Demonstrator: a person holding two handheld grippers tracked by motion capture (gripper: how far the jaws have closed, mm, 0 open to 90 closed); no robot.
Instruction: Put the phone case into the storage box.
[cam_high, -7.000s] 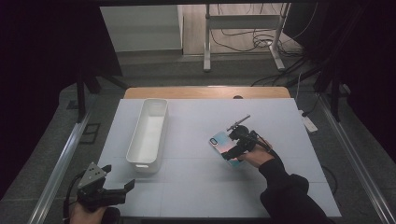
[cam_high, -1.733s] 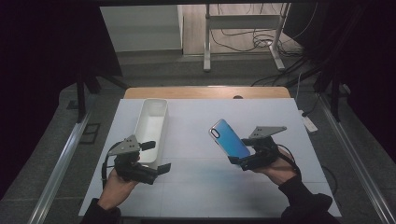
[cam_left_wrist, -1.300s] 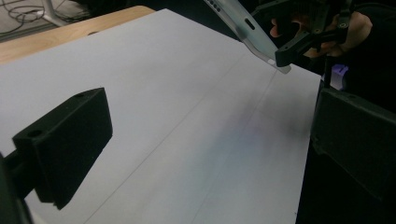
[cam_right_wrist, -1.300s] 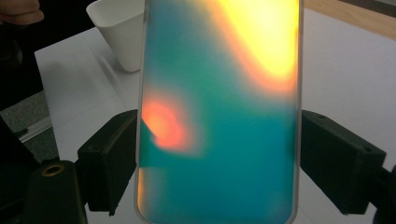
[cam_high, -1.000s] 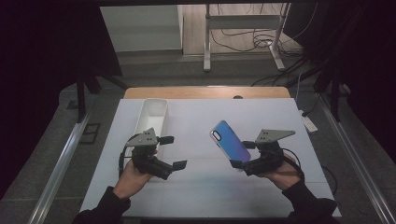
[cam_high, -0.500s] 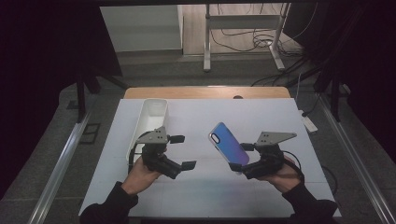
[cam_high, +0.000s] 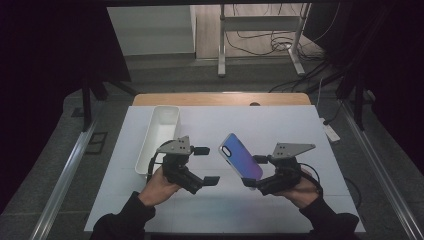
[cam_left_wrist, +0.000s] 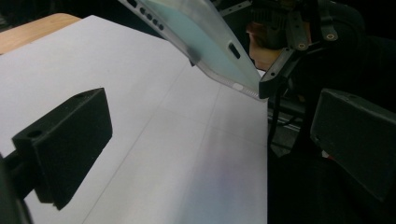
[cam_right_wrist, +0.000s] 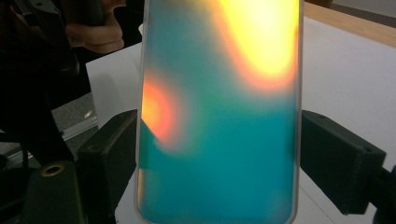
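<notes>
The right hand-held gripper (cam_high: 252, 172), black with a grey three-cornered plate on top, clamps the lower end of a glossy blue-to-violet phone case (cam_high: 240, 156) with a dark camera cut-out near its top. The case rises tilted from this hand-held gripper, up and toward the left one, clear of the white counter (cam_high: 280, 120). The left hand-held gripper (cam_high: 206, 165) hangs just beside the case, jaws parted with nothing between them, pointing at it. Behind the left hand-held gripper, on its outer side, a long white rectangular plastic tray (cam_high: 161, 131) lies on the counter.
</notes>
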